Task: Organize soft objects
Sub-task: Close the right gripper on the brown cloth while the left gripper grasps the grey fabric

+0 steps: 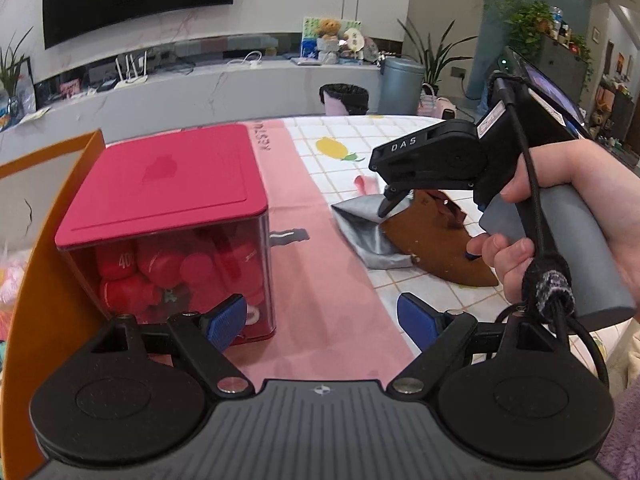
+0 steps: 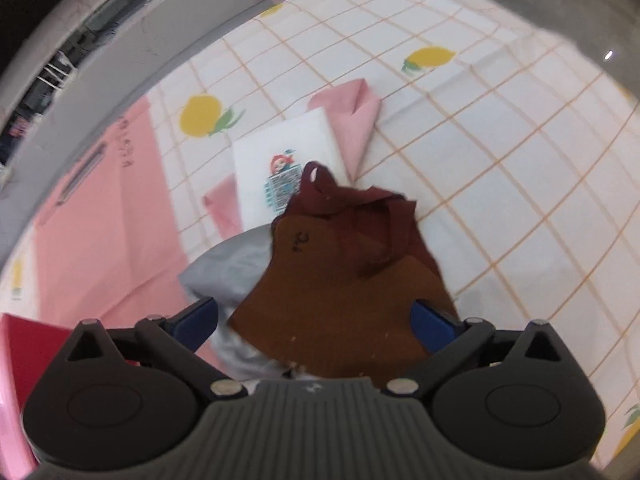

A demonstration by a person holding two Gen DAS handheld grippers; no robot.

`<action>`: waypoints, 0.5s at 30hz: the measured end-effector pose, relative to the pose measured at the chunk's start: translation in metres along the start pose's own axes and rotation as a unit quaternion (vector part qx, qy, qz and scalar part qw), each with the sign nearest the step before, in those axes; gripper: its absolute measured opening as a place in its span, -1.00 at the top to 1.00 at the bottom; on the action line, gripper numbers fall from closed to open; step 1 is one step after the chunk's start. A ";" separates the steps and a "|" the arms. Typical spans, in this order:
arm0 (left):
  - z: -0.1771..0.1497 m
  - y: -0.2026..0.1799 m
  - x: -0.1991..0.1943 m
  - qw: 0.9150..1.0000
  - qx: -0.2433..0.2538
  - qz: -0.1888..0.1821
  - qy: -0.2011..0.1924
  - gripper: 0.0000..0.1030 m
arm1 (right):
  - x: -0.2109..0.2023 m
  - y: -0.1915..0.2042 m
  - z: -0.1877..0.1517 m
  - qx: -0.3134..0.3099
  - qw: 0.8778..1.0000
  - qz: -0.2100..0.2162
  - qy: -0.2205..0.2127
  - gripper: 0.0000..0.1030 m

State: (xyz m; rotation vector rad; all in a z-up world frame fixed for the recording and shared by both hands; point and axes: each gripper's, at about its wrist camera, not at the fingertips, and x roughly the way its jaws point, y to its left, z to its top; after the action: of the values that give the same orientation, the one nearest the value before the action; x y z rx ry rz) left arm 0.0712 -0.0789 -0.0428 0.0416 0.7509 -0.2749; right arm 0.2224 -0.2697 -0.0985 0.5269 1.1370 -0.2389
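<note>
Near centre, on checked cloth (image 2: 500,152): 1 brown fabric (image 2: 340,300), 1 grey (image 2: 236,264), 1 white (image 2: 288,148), pink pieces. R gripper (image 2: 316,320) wide, empty; L gripper (image 1: 320,320) wide, empty.

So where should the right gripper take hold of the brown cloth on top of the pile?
Probably the near edge of the brown cloth, coming from above. That edge lies flat and free over the grey cloth, between the open right gripper fingers. The dark red cloth is bunched on its far end, so gripping there would likely drag both.
</note>
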 end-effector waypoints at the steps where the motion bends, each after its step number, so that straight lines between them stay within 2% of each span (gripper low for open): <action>1: 0.000 0.000 0.002 1.000 0.001 0.003 0.002 -0.93 | 0.003 0.003 0.001 -0.006 1.000 -0.016 -0.006 -0.96; 4: -0.002 0.001 0.004 1.000 0.006 -0.003 0.011 -0.93 | 0.009 0.008 0.001 -0.045 0.997 -0.048 -0.027 -0.94; 5: -0.003 0.001 0.004 1.000 0.005 -0.008 0.014 -0.93 | 0.009 0.007 0.000 -0.057 0.997 -0.047 -0.030 -0.84; 8: -0.002 -0.001 0.003 1.000 0.007 -0.015 0.009 -0.93 | -0.001 -0.003 -0.001 -0.065 0.996 -0.038 -0.037 -0.37; 12: -0.002 -0.014 0.006 0.999 0.029 -0.032 0.003 -0.93 | -0.012 -0.024 -0.001 -0.078 0.997 -0.019 -0.013 0.07; 15: -0.004 -0.028 0.011 0.998 0.056 -0.040 -0.010 -0.93 | -0.020 -0.041 0.003 -0.074 0.997 -0.006 0.014 0.03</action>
State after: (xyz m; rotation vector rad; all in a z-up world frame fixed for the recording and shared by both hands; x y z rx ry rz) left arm 0.0690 -0.1081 -0.0512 0.1155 0.7186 -0.3930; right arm 0.1982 -0.3080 -0.0912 0.3938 1.1755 -0.1566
